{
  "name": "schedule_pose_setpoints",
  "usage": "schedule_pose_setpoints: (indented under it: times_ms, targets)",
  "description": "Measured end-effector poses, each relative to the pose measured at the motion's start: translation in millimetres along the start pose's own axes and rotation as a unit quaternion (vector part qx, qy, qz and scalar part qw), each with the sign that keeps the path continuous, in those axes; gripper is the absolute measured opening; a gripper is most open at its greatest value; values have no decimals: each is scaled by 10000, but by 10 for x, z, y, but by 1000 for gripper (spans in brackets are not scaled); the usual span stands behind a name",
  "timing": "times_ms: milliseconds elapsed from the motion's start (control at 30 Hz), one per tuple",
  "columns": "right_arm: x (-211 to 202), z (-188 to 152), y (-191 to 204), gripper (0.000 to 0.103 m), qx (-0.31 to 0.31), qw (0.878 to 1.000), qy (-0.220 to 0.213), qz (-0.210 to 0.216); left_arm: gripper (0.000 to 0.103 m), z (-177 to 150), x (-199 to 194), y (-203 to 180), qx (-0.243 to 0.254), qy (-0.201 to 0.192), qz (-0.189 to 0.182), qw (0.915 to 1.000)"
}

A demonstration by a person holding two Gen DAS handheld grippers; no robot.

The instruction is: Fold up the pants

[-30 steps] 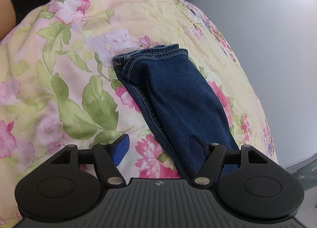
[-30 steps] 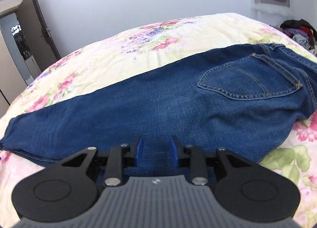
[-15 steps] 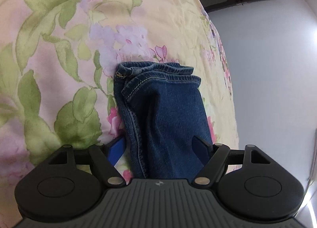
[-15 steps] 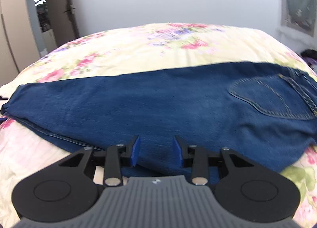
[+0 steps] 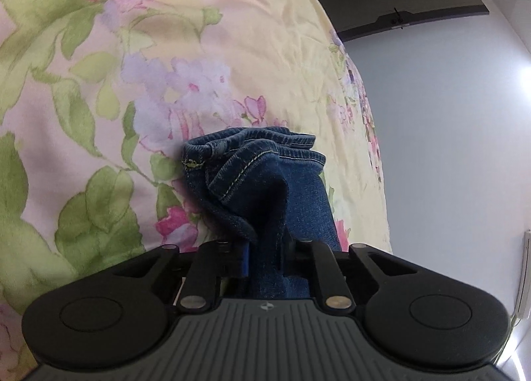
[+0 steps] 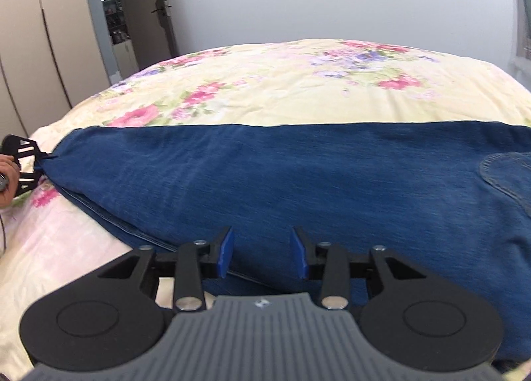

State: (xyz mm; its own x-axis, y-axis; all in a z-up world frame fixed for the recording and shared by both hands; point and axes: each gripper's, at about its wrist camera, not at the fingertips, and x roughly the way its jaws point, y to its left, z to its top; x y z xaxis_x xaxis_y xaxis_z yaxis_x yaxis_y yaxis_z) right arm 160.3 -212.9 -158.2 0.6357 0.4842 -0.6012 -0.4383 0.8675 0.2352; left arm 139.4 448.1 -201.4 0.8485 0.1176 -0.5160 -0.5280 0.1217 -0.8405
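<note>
Blue jeans (image 6: 298, 178) lie lengthwise across the floral bed, legs stacked, a back pocket (image 6: 507, 178) at the right. In the left wrist view my left gripper (image 5: 265, 258) is shut on the bunched hem end of the jeans (image 5: 262, 178), the denim pinched between its jaws. That gripper also shows at the far left of the right wrist view (image 6: 23, 162), at the hem. My right gripper (image 6: 262, 253) is open and empty, just above the near edge of the jeans around mid-leg.
The floral bedspread (image 6: 298, 89) covers the bed. A wardrobe (image 6: 39, 42) and an open doorway (image 6: 116, 26) stand at the back left. A white wall is behind the bed. The bed's edge drops off at the right in the left wrist view (image 5: 381, 182).
My left gripper moved onto the hem and closed on it, bunching the denim. My right gripper drifted left along the leg and stayed open.
</note>
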Motion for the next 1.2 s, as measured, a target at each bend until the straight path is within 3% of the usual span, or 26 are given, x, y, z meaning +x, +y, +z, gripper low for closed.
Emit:
schedule_pose_setpoints:
  times_ms: [200,300,433,800,900,1100,1200]
  targets:
    - [379,82,342,35,-141,9987,63,487,16,-48,-98,-334,486,-121,-74,9987]
    - [611,-38,445,37,-461,9973,463,328,16,-132,-148,-599,944,-186,-284,9950]
    - [584,-33,409,37,-408,9975,433,386,16,-310,-235,-921,1490,-216,-435,9876]
    - [550,-28,260,37,107,9973,351,636,16,-805,-365,-1498,2864,-71,-667,9558]
    - [548,-28,254,37,141,9972,346,650,16,-955,-376,-1584,3255,-43,-716,9428]
    - [531,-11,209,37,285,9969,295,679,16,-1444,-387,-1748,4283,201,-945,8984]
    - [501,15,162,37,405,9970,184,630,16,-1689,-300,-1794,4612,487,-967,8807]
